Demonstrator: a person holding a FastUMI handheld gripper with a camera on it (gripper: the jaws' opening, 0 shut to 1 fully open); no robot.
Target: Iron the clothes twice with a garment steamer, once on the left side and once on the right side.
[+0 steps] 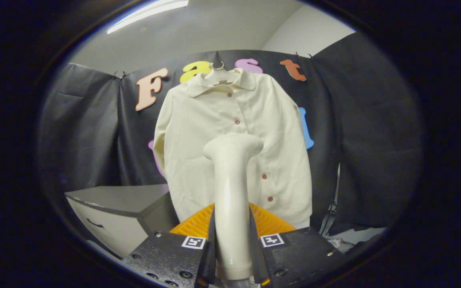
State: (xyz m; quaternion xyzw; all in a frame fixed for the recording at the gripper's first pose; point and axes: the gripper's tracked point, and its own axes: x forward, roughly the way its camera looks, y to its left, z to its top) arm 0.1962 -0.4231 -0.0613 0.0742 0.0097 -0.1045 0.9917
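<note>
Gripper view has the fingers (232, 256) clamped on the steamer (232, 192), head near the middle of the hanging shirt (214, 132), so I'd slide to one side and stroke slowly down.

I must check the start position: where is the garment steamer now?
In the gripper view, the garment steamer stands upright between the claw fingers, clamped by both, its head in front of the cream shirt hanging beyond.
</note>
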